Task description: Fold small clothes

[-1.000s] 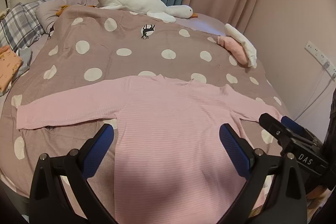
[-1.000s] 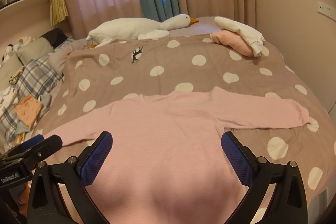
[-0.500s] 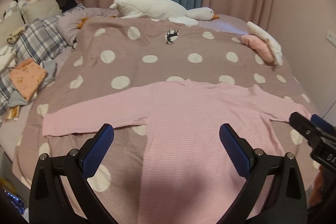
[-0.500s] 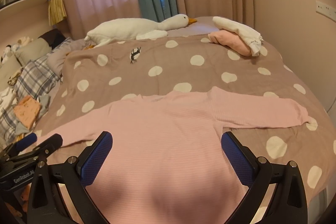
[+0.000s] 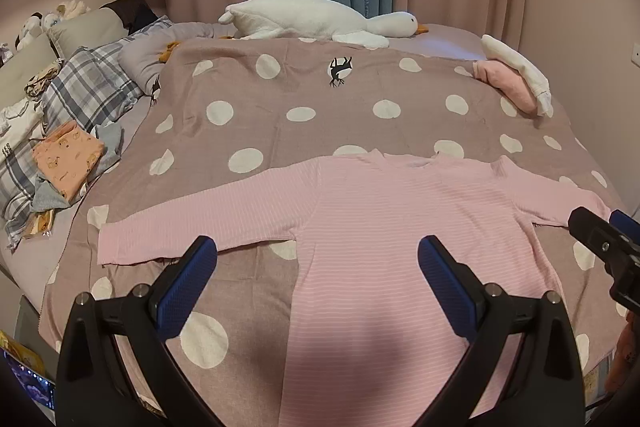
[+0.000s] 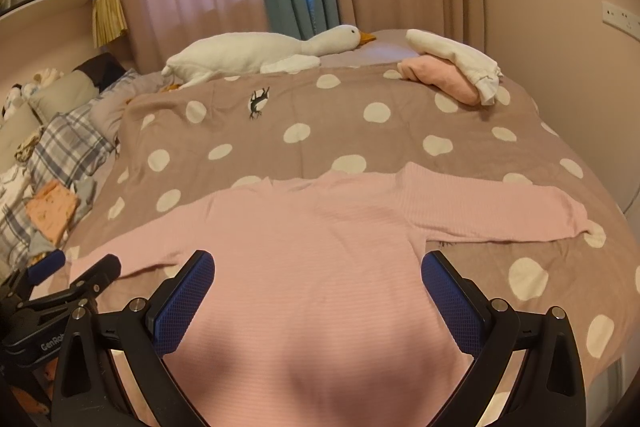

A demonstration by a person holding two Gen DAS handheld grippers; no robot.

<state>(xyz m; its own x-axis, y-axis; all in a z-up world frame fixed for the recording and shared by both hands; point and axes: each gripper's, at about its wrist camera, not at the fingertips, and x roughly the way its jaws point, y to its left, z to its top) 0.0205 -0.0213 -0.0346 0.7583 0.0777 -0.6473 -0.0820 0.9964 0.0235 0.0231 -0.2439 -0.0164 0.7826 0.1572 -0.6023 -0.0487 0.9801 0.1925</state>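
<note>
A pink striped long-sleeved top (image 5: 400,227) (image 6: 312,259) lies flat on the dotted brown bedspread (image 5: 300,95), both sleeves spread out sideways. My left gripper (image 5: 316,271) hovers open above the top's left side, near the armpit of the left sleeve (image 5: 192,223), with nothing between its blue pads. My right gripper (image 6: 318,291) is open over the body of the top, the right sleeve (image 6: 492,215) stretching away to its right. Each gripper shows at the edge of the other's view.
A white plush goose (image 5: 312,19) lies along the far side of the bed. A folded pink and white bundle (image 5: 516,79) sits at the far right. Plaid pillows and an orange folded garment (image 5: 66,157) lie at the left. Curtains hang behind, a wall stands to the right.
My left gripper has swung left, so the left sleeve and the pillows now fill more of its view. The right gripper has barely moved. The top lies unchanged.
</note>
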